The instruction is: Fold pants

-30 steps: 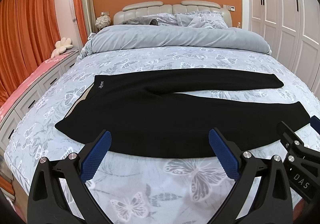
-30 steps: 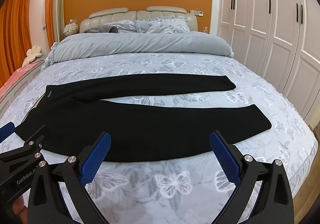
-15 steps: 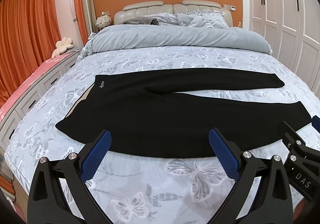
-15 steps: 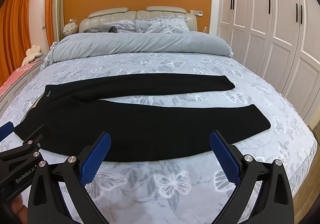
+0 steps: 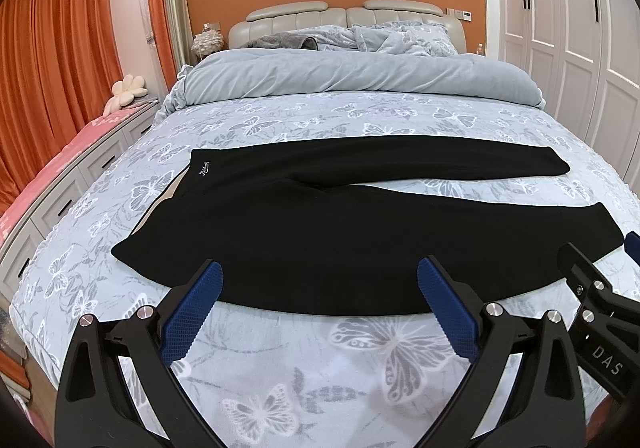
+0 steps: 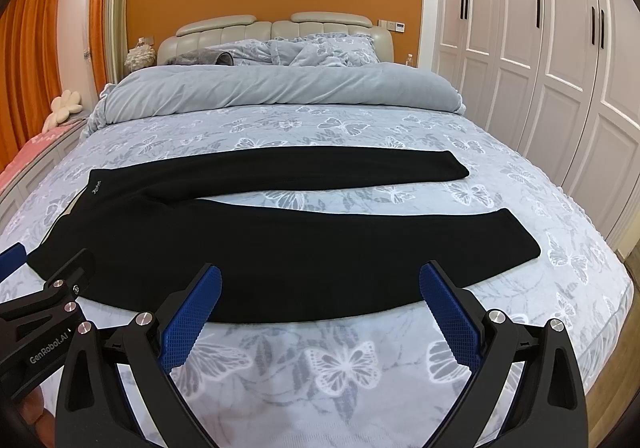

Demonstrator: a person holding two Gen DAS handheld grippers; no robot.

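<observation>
Black pants (image 5: 320, 224) lie flat across the bed, waistband at the left, both legs stretching to the right and spread apart in a narrow V. They also show in the right wrist view (image 6: 280, 244). My left gripper (image 5: 320, 280) is open and empty, hovering over the near edge of the pants by the hip and thigh. My right gripper (image 6: 320, 284) is open and empty, over the near edge of the near leg. Each gripper's side shows in the other's view.
The bed (image 5: 320, 360) has a blue-grey butterfly cover, with a rolled grey duvet (image 5: 360, 75) and pillows at the head. White drawers with a pink top (image 5: 60, 183) stand at the left, white wardrobes (image 6: 560, 67) at the right.
Both grippers have drifted very slightly; the pants have not moved.
</observation>
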